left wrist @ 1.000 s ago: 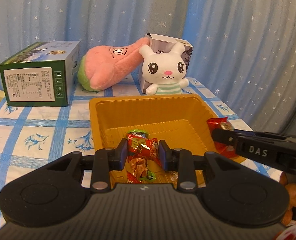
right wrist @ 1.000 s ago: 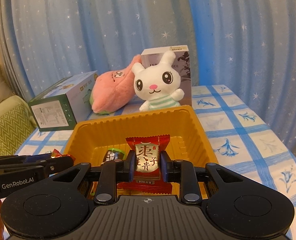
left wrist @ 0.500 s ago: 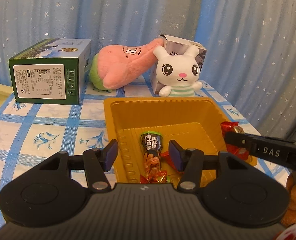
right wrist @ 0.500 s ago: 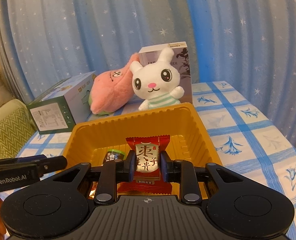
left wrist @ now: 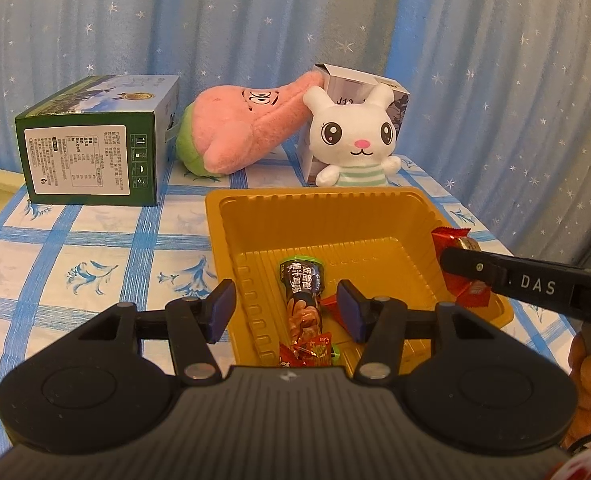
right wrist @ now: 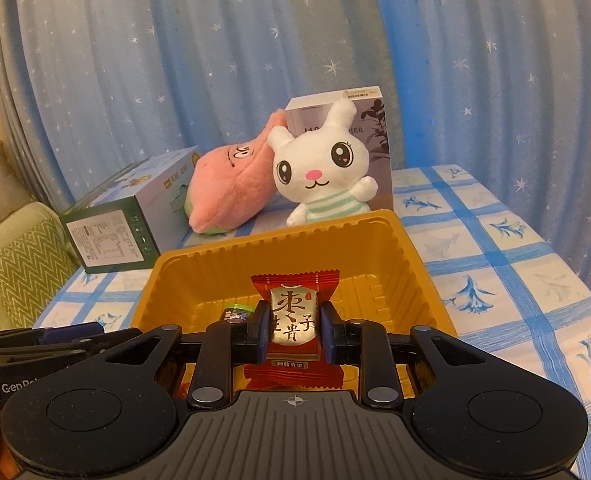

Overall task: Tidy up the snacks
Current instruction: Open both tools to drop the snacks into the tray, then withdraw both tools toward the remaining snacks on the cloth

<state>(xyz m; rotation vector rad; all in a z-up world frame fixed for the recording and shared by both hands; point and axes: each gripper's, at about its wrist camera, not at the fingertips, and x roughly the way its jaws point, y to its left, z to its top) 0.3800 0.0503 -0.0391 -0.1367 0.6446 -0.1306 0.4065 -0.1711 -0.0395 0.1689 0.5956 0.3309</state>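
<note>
Pinching a red candy (right wrist: pixel 293 322) upright, the right gripper (right wrist: pixel 292 332) is held above the tray (right wrist: pixel 409 258); the left gripper (left wrist: pixel 285 310) is spread, empty.

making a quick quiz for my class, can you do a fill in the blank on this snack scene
1. The right hand-held gripper is shut on a ____ candy.
2. The left hand-held gripper is ____, holding nothing.
3. The snacks lie in a ____ tray.
4. The white plush is a ____.

Missing words: red; open; yellow; rabbit
</note>
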